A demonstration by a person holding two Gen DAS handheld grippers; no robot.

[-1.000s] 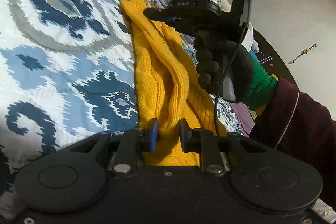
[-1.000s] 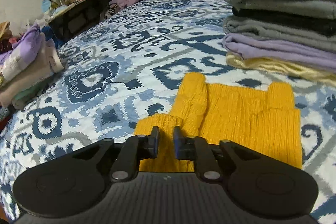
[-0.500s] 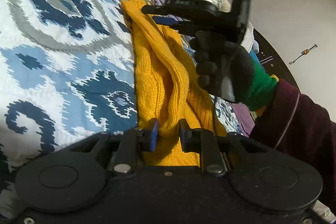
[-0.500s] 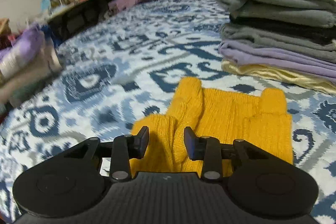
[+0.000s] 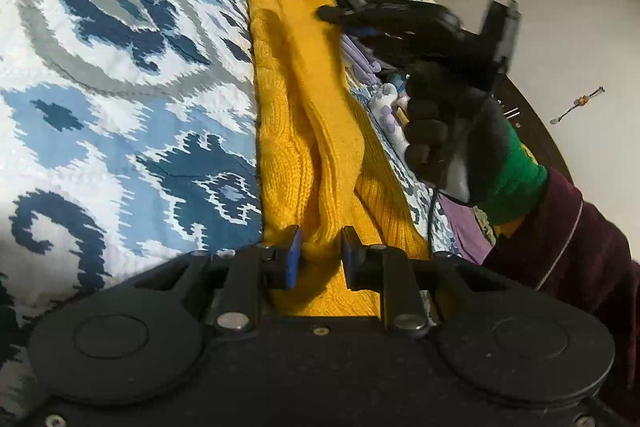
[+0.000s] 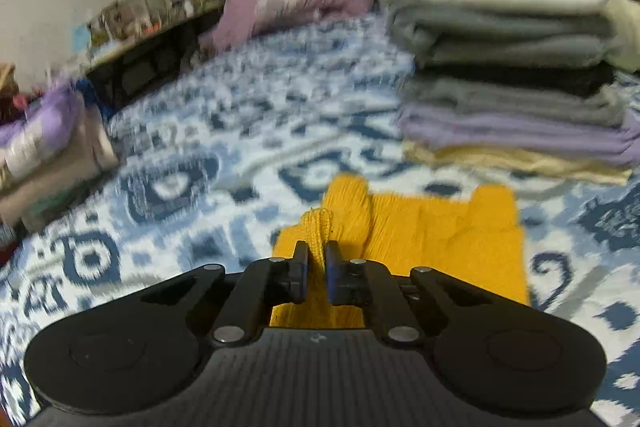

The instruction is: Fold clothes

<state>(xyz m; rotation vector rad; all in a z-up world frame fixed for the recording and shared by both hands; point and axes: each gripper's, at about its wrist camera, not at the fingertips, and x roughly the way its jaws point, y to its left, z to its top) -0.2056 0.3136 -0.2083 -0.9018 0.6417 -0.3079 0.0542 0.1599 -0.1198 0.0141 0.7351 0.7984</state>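
Observation:
A yellow knitted sweater (image 5: 316, 131) lies partly folded on the blue and white patterned bedspread (image 5: 120, 67). My left gripper (image 5: 319, 255) is shut on the sweater's near edge. My right gripper (image 6: 317, 259) is shut on a raised fold of the same sweater (image 6: 440, 227) and holds it a little above the bed. In the left wrist view the right gripper (image 5: 340, 17) sits over the sweater's far end, held by a black gloved hand (image 5: 448, 131).
A tall stack of folded grey, black, lilac and cream clothes (image 6: 512, 79) stands just behind the sweater. A smaller pile of clothes (image 6: 44, 155) lies at the far left. A purple pillow (image 6: 296, 3) rests at the head of the bed.
My right gripper opened, moved forward along the sweater, then closed on a fold of it and lifted it. My left gripper kept its hold on the near edge.

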